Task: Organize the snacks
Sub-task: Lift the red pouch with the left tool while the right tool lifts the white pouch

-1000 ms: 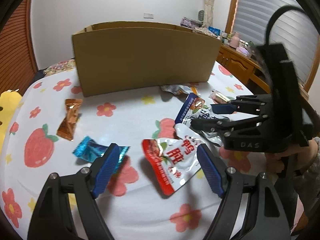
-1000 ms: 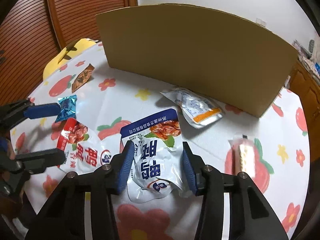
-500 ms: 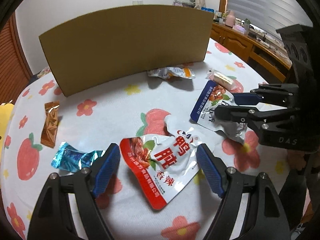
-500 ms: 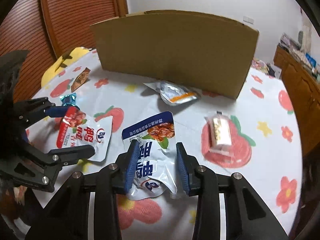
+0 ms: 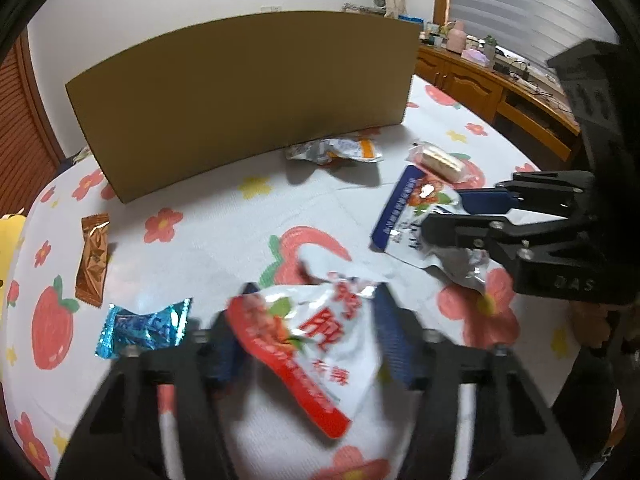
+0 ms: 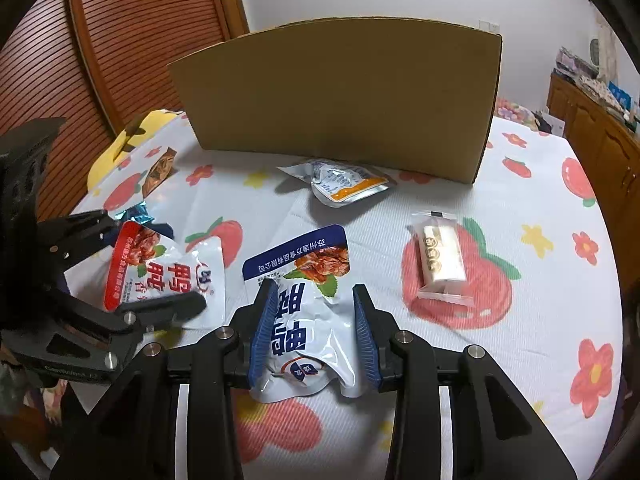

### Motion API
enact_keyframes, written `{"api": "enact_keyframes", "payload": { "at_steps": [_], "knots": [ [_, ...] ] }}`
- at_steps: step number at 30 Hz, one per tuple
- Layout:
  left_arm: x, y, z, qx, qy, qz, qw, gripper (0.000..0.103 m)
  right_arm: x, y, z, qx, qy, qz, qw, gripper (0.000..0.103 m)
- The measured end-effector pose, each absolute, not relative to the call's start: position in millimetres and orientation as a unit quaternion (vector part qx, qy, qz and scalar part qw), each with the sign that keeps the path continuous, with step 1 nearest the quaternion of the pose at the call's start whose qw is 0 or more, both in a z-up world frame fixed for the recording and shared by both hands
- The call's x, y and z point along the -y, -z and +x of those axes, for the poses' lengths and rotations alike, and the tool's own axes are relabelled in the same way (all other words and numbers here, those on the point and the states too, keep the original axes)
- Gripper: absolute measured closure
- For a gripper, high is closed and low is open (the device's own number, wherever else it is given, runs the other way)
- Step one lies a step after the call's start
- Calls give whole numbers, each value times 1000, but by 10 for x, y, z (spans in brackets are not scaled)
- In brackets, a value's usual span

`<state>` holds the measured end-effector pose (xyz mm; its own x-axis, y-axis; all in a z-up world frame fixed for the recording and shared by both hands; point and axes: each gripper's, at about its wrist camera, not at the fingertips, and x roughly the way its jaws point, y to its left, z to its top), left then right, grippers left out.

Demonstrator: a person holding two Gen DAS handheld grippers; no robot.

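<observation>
Soft, even indoor light fills both views. Fisheye bending curves the brown cardboard box (image 5: 244,108) and blackens the corners. In the left wrist view the closing left gripper (image 5: 308,336) and the red-and-white foil snack pouch (image 5: 308,344) between its pads blur at 6 o'clock. Glare glints on the blue-and-white foil snack pouch (image 6: 308,316), sharp in the right wrist view.

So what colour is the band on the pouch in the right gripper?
Dark blue, across the top of the white pouch; clearest in the right wrist view.
</observation>
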<state>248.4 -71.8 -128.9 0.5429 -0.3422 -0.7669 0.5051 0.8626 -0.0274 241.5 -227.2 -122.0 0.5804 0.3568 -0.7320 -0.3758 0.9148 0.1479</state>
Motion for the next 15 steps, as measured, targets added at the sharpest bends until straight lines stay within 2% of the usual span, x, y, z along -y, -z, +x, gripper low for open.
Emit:
{"api": "enact_keyframes", "payload": {
  "at_steps": [6, 8, 15],
  "knots": [
    [677, 1264, 2368, -409, 249, 74, 875, 76, 2306, 1213, 2424, -409, -206, -9, 889, 65],
    [673, 1252, 2315, -406, 249, 69, 877, 80, 2312, 1213, 2426, -408, -206, -9, 889, 65],
    [702, 1199, 2142, -384, 240, 82, 888, 81, 2312, 1212, 2422, -409, -207, -8, 889, 65]
  ]
}}
